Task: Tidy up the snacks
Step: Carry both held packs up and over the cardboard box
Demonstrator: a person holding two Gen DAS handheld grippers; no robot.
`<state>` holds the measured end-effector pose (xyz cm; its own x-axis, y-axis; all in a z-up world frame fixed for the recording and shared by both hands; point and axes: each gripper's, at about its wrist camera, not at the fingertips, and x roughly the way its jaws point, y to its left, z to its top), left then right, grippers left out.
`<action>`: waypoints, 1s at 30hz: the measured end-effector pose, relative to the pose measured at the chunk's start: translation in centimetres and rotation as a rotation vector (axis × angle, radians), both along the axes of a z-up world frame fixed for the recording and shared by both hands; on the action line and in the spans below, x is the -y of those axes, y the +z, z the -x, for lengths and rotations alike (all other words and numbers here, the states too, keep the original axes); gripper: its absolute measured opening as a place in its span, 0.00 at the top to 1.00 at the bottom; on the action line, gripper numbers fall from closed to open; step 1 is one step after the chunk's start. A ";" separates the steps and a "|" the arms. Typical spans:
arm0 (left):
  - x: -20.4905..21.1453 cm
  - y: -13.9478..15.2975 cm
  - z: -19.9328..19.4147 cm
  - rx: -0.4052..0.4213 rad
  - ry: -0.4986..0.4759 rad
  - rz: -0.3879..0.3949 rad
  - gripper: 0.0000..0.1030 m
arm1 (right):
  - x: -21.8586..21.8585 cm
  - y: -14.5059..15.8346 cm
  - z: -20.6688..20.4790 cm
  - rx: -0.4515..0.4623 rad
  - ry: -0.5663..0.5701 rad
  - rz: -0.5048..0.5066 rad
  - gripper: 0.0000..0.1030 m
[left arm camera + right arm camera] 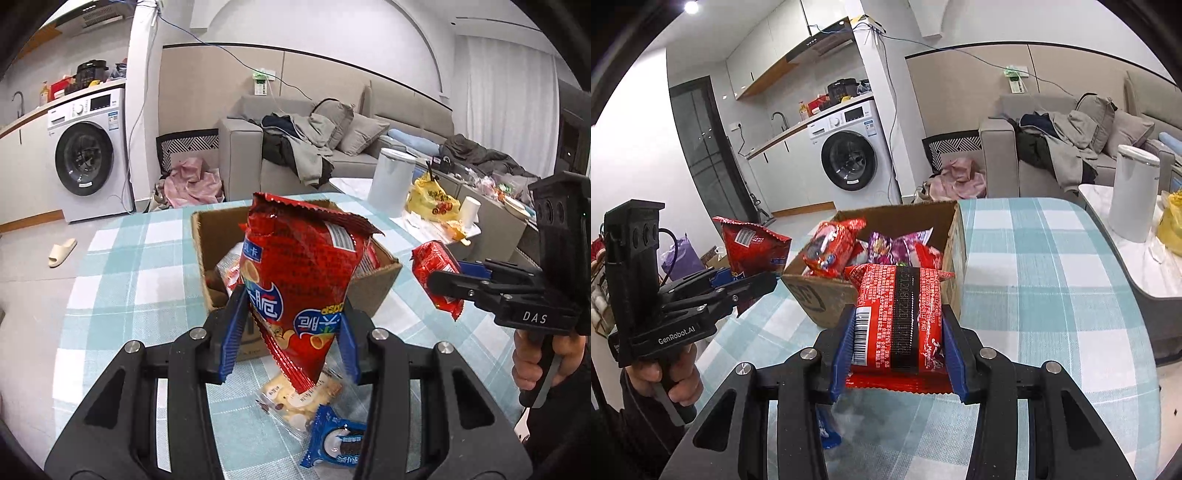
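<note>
My left gripper (291, 328) is shut on a tall red chip bag (299, 273) and holds it upright above the table, in front of an open cardboard box (376, 280). My right gripper (899, 354) is shut on a flat red snack packet (899, 317), held just short of the same box (820, 295), which holds several red and purple snack packs (901, 245). The right gripper with its packet (437, 277) shows at the right of the left wrist view. The left gripper with the chip bag (753, 245) shows at the left of the right wrist view.
A pale cracker pack (299, 398) and a blue cookie pack (334, 439) lie on the checked tablecloth (122, 295) under the left gripper. A white canister (1132, 192) and a yellow bag (432, 199) stand on a side table to the right. Sofa and washing machine lie beyond.
</note>
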<state>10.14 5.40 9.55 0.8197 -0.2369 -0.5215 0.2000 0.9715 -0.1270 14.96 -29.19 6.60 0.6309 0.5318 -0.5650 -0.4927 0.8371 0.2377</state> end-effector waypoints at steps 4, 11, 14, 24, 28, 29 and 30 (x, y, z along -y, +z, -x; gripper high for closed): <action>-1.7 1.3 -0.3 0.011 0.023 0.001 0.60 | 0.0 0.7 -0.6 0.015 -0.013 -0.027 0.57; -2.3 1.8 -2.9 0.002 0.063 -0.002 0.60 | -0.5 1.3 -2.1 0.010 -0.012 -0.059 0.57; -1.9 1.3 -4.1 -0.011 0.068 0.000 0.60 | -0.8 1.4 -2.7 0.001 -0.013 -0.069 0.57; 0.0 -0.8 -8.0 -0.047 0.054 -0.004 0.60 | -1.9 1.1 -4.9 -0.030 -0.017 -0.090 0.57; 0.2 -1.9 -9.7 -0.054 0.040 0.024 0.60 | -2.7 0.9 -6.0 -0.044 -0.015 -0.086 0.57; 0.5 -2.0 -9.9 -0.053 0.036 0.024 0.60 | -2.9 0.9 -6.2 -0.044 -0.012 -0.084 0.57; 0.6 -2.1 -10.2 -0.053 0.033 0.025 0.60 | -3.1 0.8 -6.3 -0.047 -0.010 -0.084 0.57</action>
